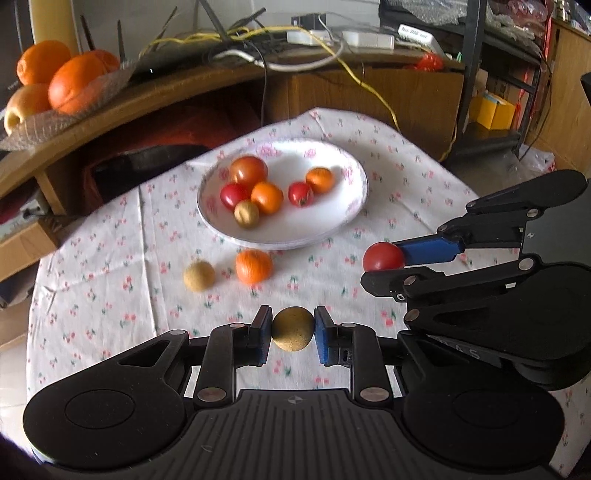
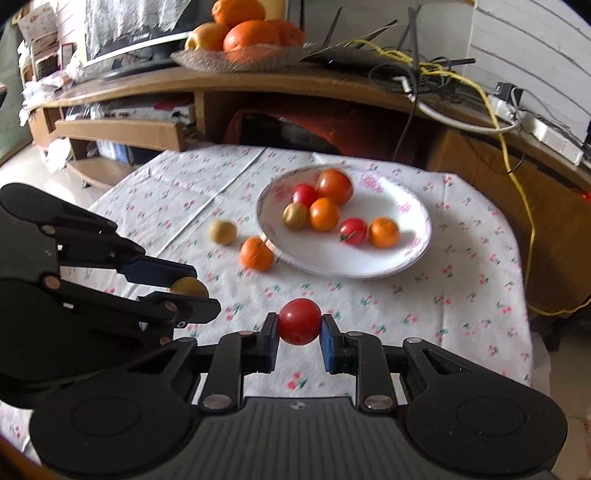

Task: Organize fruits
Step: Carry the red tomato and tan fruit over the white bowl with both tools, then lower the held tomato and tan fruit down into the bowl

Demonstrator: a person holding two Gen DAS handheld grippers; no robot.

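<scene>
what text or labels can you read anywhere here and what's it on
"A S": faint letters on the black body of the right tool, the rest unclear.
Long white box on the wooden shelf: dark print, too blurred to read.
Dark monitor's silver lower frame: small logo, too blurred to read.
Nothing else legible.

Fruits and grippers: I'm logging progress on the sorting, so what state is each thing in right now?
Left gripper: shut on the tan fruit, held above the cloth.
Right gripper: shut on the red tomato, also lifted.
Plate: on the tablecloth, holding six fruits.
Loose orange: on the cloth, beside the plate's rim.
Loose tan fruit: on the cloth, apart from the plate.
</scene>
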